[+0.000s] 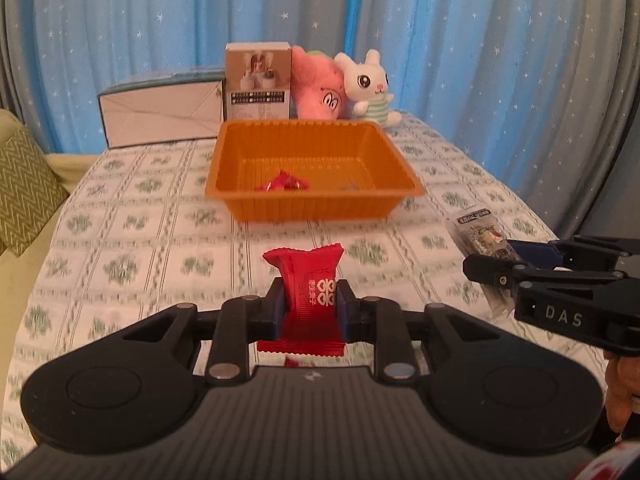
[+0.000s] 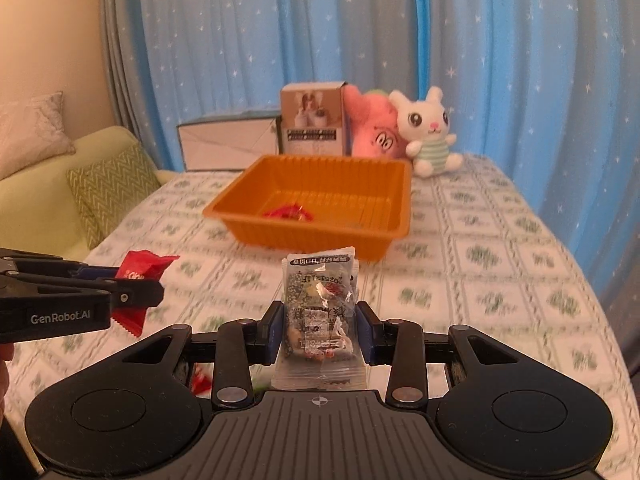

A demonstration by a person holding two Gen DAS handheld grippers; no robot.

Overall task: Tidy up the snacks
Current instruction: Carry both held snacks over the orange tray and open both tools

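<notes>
Crinkly red foil snack packet point(image 1: 310, 300) sat pinched mid-body in the left gripper point(image 1: 311, 309), low centre of frame, and the clear packet point(image 2: 320, 320) likewise in the right gripper point(image 2: 321, 330) — both looked light, soft, slippery — below the orange tray point(image 1: 316, 200).

the tray point(image 1: 240, 152) sits on the table point(image 1: 140, 240) with one snack point(image 1: 283, 182) in it; boxes point(image 1: 256, 80) and soft toys point(image 1: 368, 84) stand behind it

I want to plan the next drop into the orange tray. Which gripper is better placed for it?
Probably the left gripper: its red packet points straight at the orange tray. The right gripper, holding the clear packet, sits off the tray's right corner.
</notes>
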